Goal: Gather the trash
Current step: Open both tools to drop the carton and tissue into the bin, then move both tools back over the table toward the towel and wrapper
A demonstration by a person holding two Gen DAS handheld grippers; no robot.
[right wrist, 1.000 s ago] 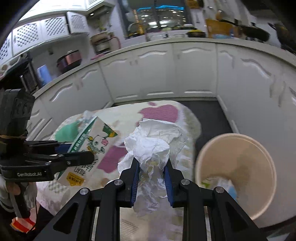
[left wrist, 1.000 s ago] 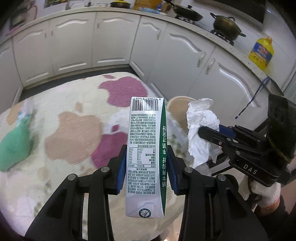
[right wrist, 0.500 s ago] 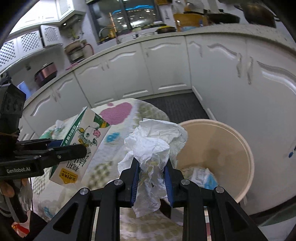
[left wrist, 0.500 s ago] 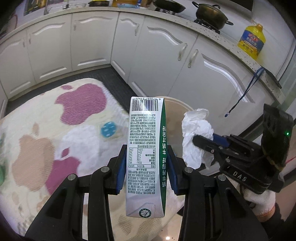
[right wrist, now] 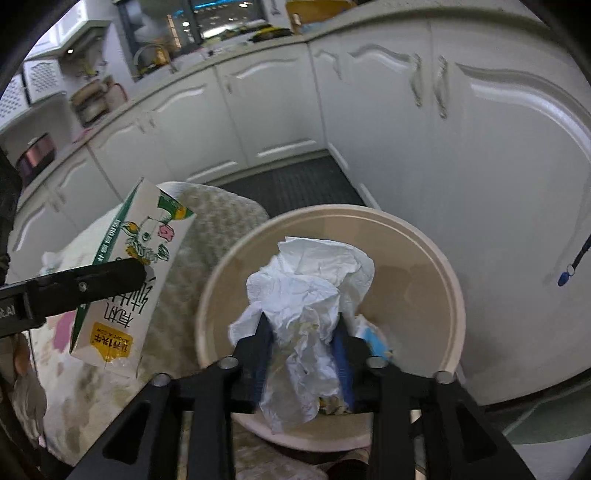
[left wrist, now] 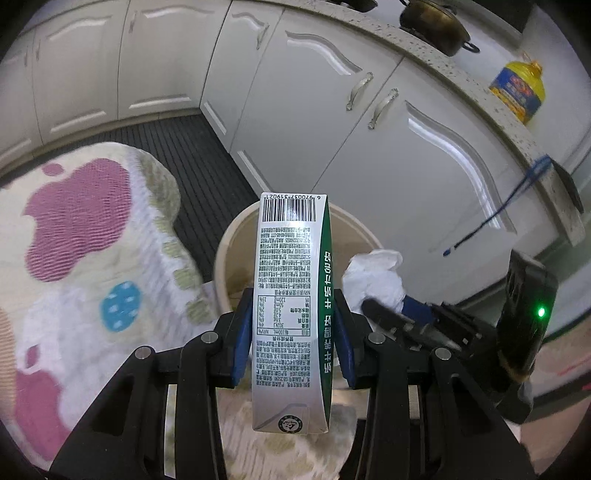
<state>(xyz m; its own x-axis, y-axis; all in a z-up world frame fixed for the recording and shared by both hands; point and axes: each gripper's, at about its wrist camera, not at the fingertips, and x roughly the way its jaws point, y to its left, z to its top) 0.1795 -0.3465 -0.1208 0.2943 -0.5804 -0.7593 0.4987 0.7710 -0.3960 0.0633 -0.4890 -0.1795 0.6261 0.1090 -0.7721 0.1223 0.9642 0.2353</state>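
Observation:
My left gripper [left wrist: 291,295] is shut on a white and green milk carton [left wrist: 286,240], held upright with its barcode end up, in front of the beige trash bin [left wrist: 225,254]. In the right wrist view the carton [right wrist: 147,229] hangs left of the bin [right wrist: 443,266], above the table edge. My right gripper [right wrist: 301,325] holds a crumpled white tissue [right wrist: 310,280] over the bin's mouth. Its jaws are opening, and the tissue is still wedged between the pads. The left wrist view shows the tissue [left wrist: 373,273] right of the carton.
A table with a blotched cloth [left wrist: 74,221] lies to the left, the bin against its edge. White cabinets [left wrist: 314,129] run behind, with a yellow oil bottle [left wrist: 517,88] and a pot [left wrist: 432,26] on the counter. A blue lanyard [left wrist: 491,221] hangs there. Blue-white trash [right wrist: 373,332] lies in the bin.
Both grippers have moved off the table towards the bin. The tissue now hangs over the bin's mouth, and the right jaws stand slightly wider. The carton is closer to the bin.

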